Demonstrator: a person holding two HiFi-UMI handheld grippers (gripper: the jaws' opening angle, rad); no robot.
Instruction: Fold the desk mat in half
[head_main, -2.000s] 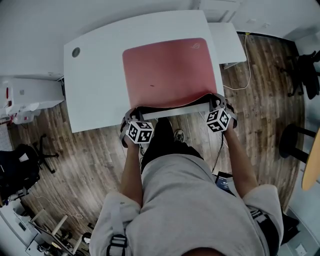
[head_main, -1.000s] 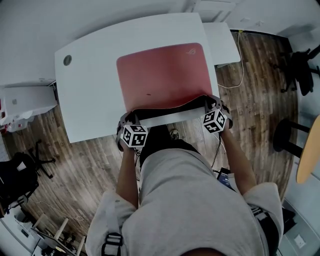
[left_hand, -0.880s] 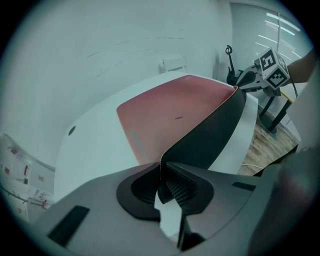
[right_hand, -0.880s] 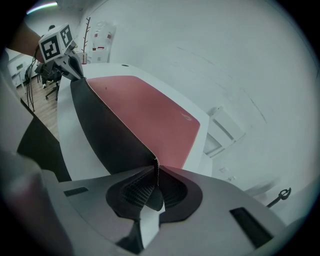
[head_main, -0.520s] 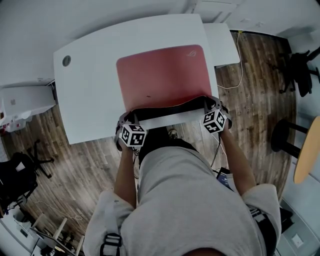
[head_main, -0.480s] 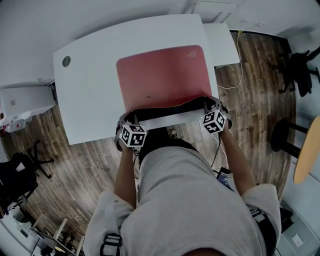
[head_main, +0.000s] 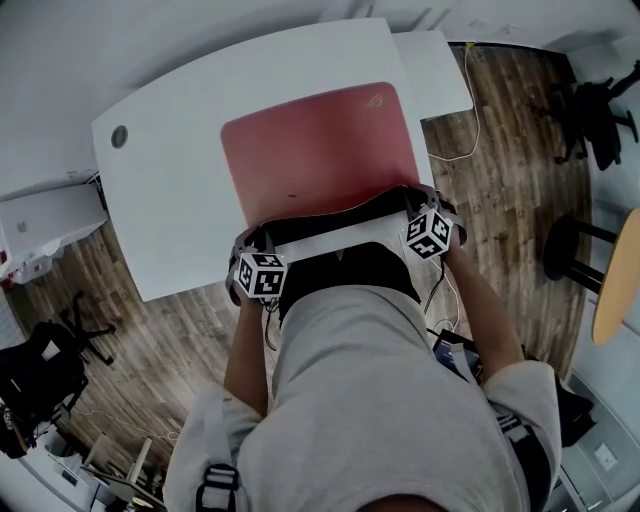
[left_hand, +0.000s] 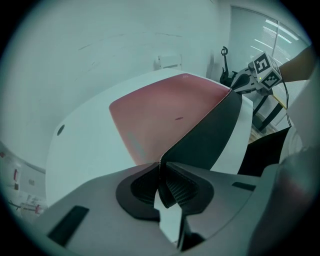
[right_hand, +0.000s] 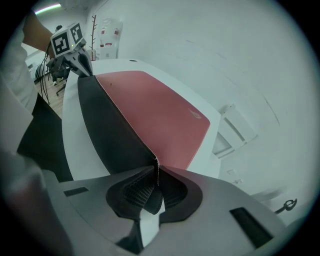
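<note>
A red desk mat (head_main: 315, 150) lies on the white desk (head_main: 170, 210). Its near edge is lifted off the desk and shows the black underside (head_main: 335, 218). My left gripper (head_main: 250, 243) is shut on the mat's near left corner, and in the left gripper view the pads (left_hand: 175, 186) pinch that corner with the black underside (left_hand: 210, 135) rising to the right. My right gripper (head_main: 420, 203) is shut on the near right corner; in the right gripper view the mat's edge (right_hand: 156, 167) sits between the jaws. Each gripper shows in the other's view: right gripper (left_hand: 246, 82), left gripper (right_hand: 80, 62).
The desk has a round cable hole (head_main: 120, 135) at its far left. A lower white cabinet (head_main: 432, 58) adjoins the desk's far right corner. On the wood floor are a cable (head_main: 470, 110), a stool (head_main: 568, 250) and office chairs (head_main: 590, 110). The person's body stands against the desk's near edge.
Both grippers keep their hold on the near corners. The band of black underside at the lifted near edge looks slightly wider than half a second ago.
</note>
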